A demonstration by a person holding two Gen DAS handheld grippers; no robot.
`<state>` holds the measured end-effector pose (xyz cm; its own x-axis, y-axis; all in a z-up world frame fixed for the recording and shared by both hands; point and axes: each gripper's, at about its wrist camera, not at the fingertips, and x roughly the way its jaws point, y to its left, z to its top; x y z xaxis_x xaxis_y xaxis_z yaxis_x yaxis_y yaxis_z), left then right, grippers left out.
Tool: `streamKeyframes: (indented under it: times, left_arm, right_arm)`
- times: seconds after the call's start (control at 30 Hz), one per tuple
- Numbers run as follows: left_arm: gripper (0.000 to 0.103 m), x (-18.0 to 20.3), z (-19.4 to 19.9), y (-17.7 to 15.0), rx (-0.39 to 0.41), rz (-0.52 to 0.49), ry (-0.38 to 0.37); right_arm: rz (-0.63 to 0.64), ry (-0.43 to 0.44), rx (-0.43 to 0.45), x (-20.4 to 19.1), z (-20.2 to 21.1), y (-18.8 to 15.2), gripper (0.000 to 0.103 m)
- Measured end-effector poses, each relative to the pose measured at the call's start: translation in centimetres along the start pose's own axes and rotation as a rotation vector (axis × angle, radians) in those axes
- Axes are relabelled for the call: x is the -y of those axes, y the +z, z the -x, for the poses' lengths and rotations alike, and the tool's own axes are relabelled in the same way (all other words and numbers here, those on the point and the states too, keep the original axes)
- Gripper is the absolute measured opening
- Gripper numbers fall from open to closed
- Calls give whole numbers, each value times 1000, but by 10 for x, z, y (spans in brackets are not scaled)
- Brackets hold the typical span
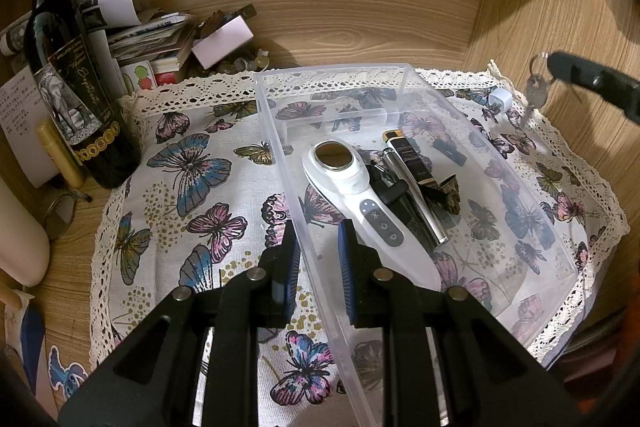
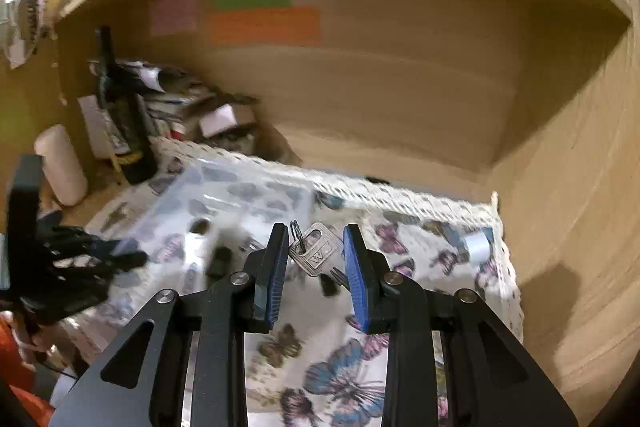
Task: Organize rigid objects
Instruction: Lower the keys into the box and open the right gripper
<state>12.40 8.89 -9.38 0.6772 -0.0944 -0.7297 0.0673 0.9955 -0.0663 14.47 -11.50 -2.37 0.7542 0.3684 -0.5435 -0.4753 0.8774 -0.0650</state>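
Right tool: the right tool [image 2: 316, 251] carries a bunch of keys [image 2: 317, 254] between its blue pads, which sit fairly wide; the key ring seems caught against the left-hand pad, so the hold looks light, and whether both pads truly press the keys cannot be told
Keys from the other view: the keys [image 1: 535, 91] hang off the tip of the right tool [image 1: 560, 65], in the air beyond the right wall of the bin
Left tool: the left tool [image 1: 319, 255] straddles the near left wall of the clear plastic bin [image 1: 408, 70], its pads set apart on either side; no firm pinch is visible, so it seems to steady the bin rather than lift it
Bin contents: a white handheld device [image 1: 360, 203], a silver pen [image 1: 416, 199] and a dark slim box [image 1: 408, 157] already lie inside
Surroundings: the bin sits on a butterfly cloth [image 1: 188, 187] over the counter; a small white adapter [image 1: 500, 99] lies on the cloth outside the bin, near the keys
Step in hand: carrying the keys toward the bin, judging by their position
Next move: bring the keys over the bin's right wall, lower them into free floor, then spread the pads; the adapter looks like the remaining loose item
Risk: the keys could slip before clearing the wall
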Motion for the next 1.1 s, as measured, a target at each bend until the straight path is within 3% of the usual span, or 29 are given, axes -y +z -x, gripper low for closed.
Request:
streamKeyframes:
  times: [0.23, 0.43, 0.77, 1.1]
  left_arm:
    - [19, 0, 0, 0, 0, -2, 1]
    - [19, 0, 0, 0, 1, -1, 1]
    - [19, 1, 0, 0, 0, 0, 1]
    - [19, 1, 0, 0, 0, -1, 2]
  right_arm:
    - [46, 87, 25, -30, 3, 5, 26]
    - [89, 150, -42, -51, -13, -2, 26]
    - [117, 181, -209, -65, -56, -28, 26]
    - [141, 198, -277, -73, -70, -38, 23]
